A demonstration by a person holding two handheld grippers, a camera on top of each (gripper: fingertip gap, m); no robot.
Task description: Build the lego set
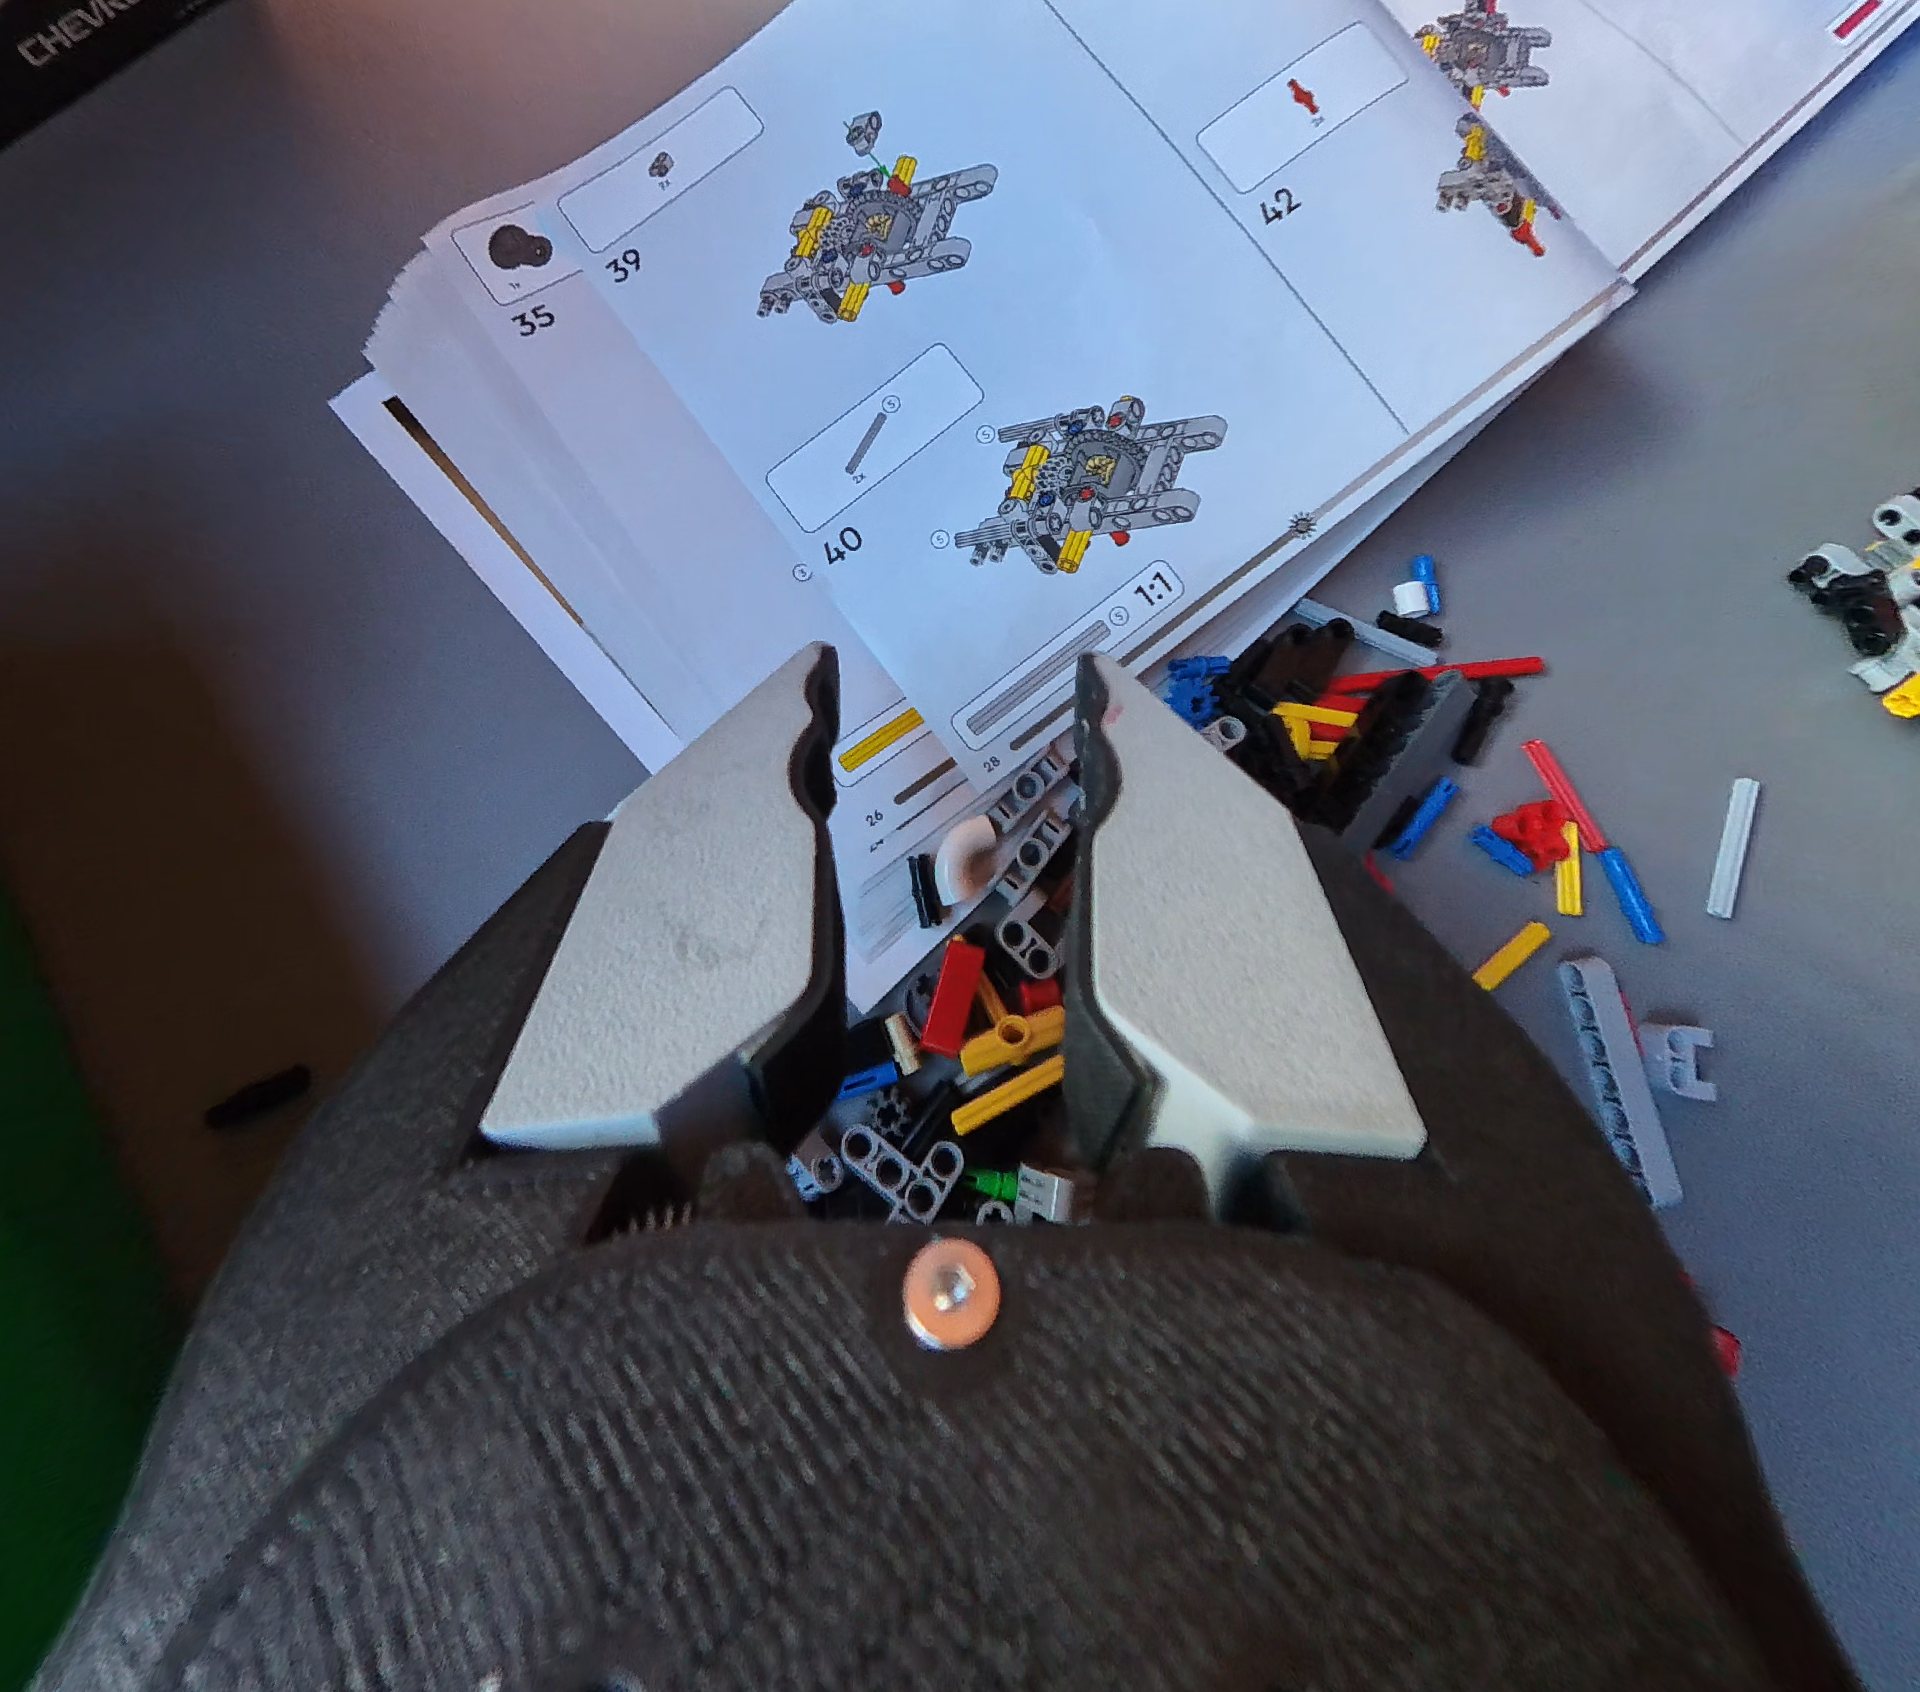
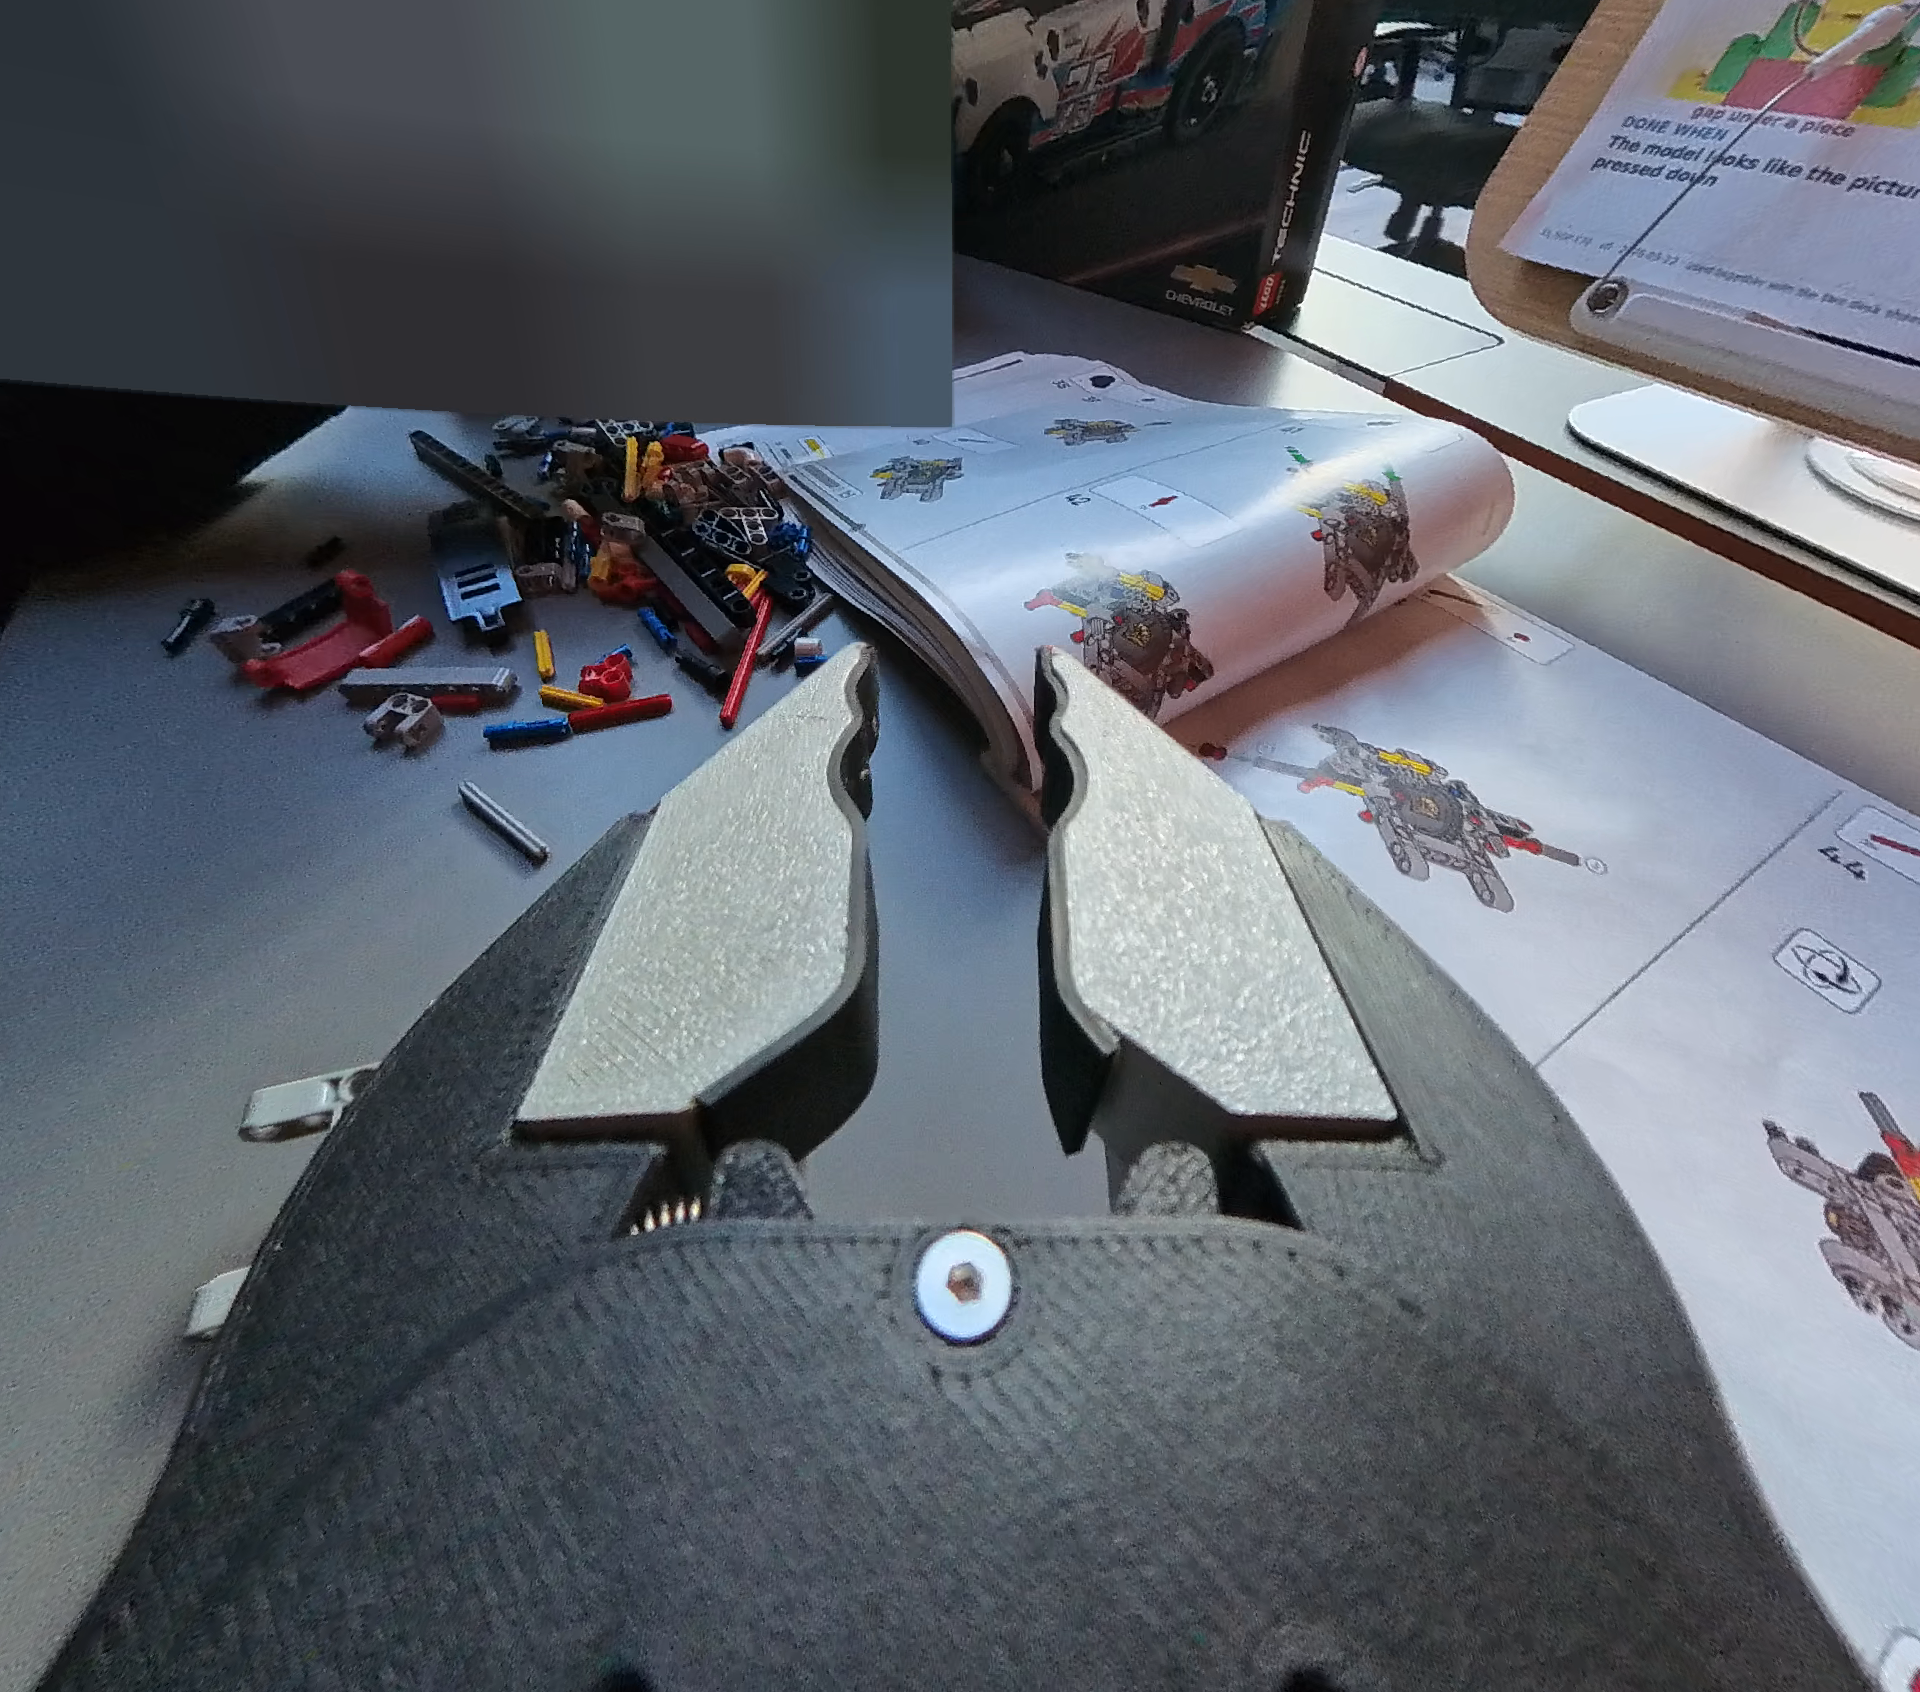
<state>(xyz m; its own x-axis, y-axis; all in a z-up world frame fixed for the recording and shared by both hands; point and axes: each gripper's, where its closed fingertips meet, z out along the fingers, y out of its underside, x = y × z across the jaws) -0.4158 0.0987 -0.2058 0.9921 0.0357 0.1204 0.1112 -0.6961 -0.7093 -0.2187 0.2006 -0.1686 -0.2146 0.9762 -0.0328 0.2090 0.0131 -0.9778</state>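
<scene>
While both claws stand spread and empty, the left claw (image 1: 956,686) hovers over the brick pile (image 1: 977,1019), the booklet (image 1: 1039,240) just ahead.

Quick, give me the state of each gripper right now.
Left gripper: open, holding nothing, above the pile of small building parts.
Right gripper: open, holding nothing, at the instruction booklet edge.
</scene>
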